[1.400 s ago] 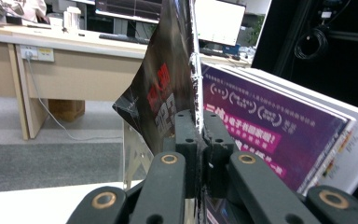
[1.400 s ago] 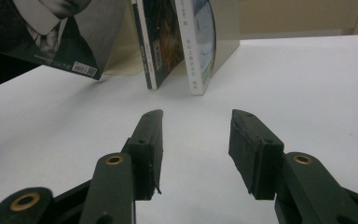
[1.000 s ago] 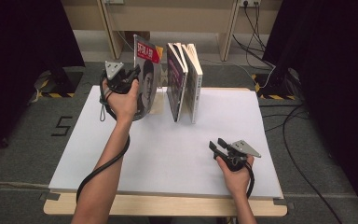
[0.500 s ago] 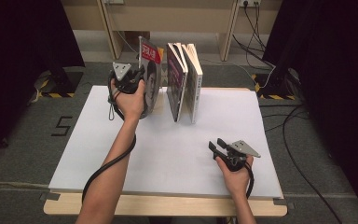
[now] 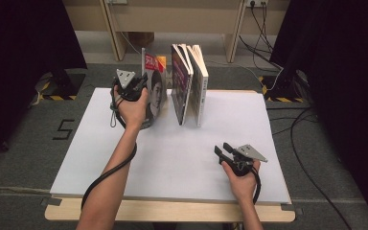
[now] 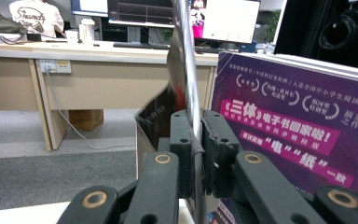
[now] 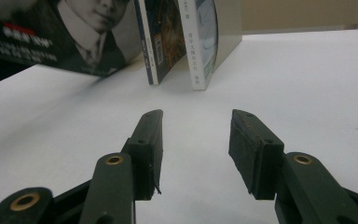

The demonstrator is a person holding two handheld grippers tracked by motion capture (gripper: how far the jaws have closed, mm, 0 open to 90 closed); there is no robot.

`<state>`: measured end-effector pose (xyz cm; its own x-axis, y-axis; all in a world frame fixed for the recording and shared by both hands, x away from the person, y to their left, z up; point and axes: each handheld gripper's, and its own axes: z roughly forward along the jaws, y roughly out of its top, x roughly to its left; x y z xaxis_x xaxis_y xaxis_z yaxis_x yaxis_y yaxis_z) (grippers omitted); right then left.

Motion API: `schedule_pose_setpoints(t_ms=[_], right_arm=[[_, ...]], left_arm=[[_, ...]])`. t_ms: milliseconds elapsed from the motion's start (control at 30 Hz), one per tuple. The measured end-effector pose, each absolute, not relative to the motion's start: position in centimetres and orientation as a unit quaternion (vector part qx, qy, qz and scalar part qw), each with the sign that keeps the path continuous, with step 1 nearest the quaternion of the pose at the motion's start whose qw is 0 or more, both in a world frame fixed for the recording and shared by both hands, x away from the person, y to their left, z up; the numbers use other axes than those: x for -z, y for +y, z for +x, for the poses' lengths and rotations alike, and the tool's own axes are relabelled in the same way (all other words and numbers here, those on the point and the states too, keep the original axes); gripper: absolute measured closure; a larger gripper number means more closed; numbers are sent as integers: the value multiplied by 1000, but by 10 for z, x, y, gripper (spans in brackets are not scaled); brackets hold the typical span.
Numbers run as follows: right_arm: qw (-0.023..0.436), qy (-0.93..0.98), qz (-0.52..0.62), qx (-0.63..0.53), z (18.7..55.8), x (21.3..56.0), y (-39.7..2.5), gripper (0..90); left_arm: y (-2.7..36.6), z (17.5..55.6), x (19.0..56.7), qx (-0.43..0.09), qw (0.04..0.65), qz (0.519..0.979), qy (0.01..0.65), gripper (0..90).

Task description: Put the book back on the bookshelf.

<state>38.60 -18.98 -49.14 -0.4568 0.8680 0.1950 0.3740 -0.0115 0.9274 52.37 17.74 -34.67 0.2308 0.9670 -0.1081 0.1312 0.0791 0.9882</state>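
A person sits at a white table point(image 5: 172, 158), seen from above, with a two-jaw gripper in each hand. The left gripper point(image 5: 141, 84) is in the upper left of the frame, at the far edge of the table. Its jaws are clamped on a thin magazine point(image 5: 154, 91) that stands upright on its lower edge, its cover showing a portrait and a red panel with white lettering. In the left gripper view the magazine point(image 6: 186, 84) runs up the centre of the frame as a narrow, slightly bent edge, pinched between the two black pads point(image 6: 181, 154), which press against it from both sides.

Just to the right of the magazine, in the upper centre of the high view, two books point(image 5: 189, 84) stand upright and lean together at the top, apart from the magazine. In the left gripper view the nearer book point(image 6: 303, 135) takes up the right half of the frame, with a purple cover and pink banners of white text.

The right gripper point(image 5: 224, 149) is in the lower right of the high view, low over bare table, well apart from the books. Its jaws stand parted with nothing between them; the right gripper view shows the gripper point(image 7: 196, 149) with white tabletop in the gap, and the magazine point(image 7: 65, 37) and books point(image 7: 186, 37) across the top of the frame
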Motion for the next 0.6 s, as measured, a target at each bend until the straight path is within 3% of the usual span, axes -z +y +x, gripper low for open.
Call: schedule_pose_setpoints(t_ms=[400,600], right_arm=[[227,666,467,-536,386,492,-188,545],[228,664,470,-535,386,492,-189,544]], left_arm=[[177,525,343,-352,524,593,500,782],[174,531,345,-333,514,602,512,692]])
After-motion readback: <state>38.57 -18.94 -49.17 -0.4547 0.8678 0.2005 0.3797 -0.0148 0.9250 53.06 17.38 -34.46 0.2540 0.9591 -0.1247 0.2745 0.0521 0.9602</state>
